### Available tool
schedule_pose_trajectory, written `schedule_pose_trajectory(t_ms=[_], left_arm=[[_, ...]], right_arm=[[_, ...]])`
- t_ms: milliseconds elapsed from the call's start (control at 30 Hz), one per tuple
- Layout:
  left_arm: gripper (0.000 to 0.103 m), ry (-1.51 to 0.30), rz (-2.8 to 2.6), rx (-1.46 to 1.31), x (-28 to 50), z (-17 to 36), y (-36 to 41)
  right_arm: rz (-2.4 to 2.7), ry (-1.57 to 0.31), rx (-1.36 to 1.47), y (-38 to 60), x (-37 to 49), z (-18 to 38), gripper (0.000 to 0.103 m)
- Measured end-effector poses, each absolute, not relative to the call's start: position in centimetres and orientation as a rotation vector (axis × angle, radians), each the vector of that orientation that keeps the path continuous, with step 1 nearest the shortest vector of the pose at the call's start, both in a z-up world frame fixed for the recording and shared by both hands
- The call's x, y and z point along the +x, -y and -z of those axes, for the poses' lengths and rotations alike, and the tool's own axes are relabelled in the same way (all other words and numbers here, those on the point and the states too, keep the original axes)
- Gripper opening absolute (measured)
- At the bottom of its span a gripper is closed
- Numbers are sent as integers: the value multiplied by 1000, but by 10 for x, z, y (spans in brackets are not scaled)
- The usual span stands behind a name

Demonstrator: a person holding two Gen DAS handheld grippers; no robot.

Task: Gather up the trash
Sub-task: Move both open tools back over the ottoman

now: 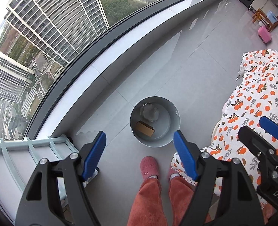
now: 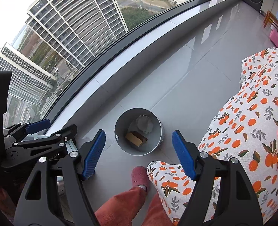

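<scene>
A round grey bin (image 1: pixel 173 120) stands on the floor below both grippers; it also shows in the right wrist view (image 2: pixel 120 131). Inside lie a small brown cardboard box (image 1: pixel 145 129) (image 2: pixel 136 139) and a crumpled grey-white wad (image 1: pixel 150 112) (image 2: pixel 144 125). My left gripper (image 1: pixel 139 154) is open and empty, held high above the bin. My right gripper (image 2: pixel 139 153) is open and empty, also above the bin. Each gripper shows at the edge of the other's view: the right one (image 1: pixel 267 141) and the left one (image 2: pixel 39 131).
A table under an orange-print cloth (image 1: pixel 261 98) (image 2: pixel 252 122) stands right of the bin. A pale rack (image 1: pixel 25 150) sits at left by the window sill (image 1: pixel 120 50). The person's pink slippers (image 1: pixel 149 167) are near the bin. A pink case (image 1: pixel 264 33) and wooden stool stand far back.
</scene>
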State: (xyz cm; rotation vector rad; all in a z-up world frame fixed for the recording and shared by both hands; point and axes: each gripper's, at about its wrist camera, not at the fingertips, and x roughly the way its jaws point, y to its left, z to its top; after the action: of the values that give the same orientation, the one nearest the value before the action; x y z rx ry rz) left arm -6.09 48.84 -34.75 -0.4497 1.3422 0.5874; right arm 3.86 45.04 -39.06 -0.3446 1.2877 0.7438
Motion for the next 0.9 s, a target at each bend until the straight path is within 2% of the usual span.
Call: schedule_pose_trajectory(t_ms=[267, 500, 900], left_arm=[[75, -1333, -515, -343, -43, 291, -454], [75, -1312, -397, -217, -15, 236, -393], [75, -1266, -145, -80, 55, 174, -210]], right_arm=[[-660, -1261, -260, -407, 40, 349, 71], [-554, -1230, -156, -336, 47, 293, 71], [-364, -1161, -57, -131, 83, 215, 71]])
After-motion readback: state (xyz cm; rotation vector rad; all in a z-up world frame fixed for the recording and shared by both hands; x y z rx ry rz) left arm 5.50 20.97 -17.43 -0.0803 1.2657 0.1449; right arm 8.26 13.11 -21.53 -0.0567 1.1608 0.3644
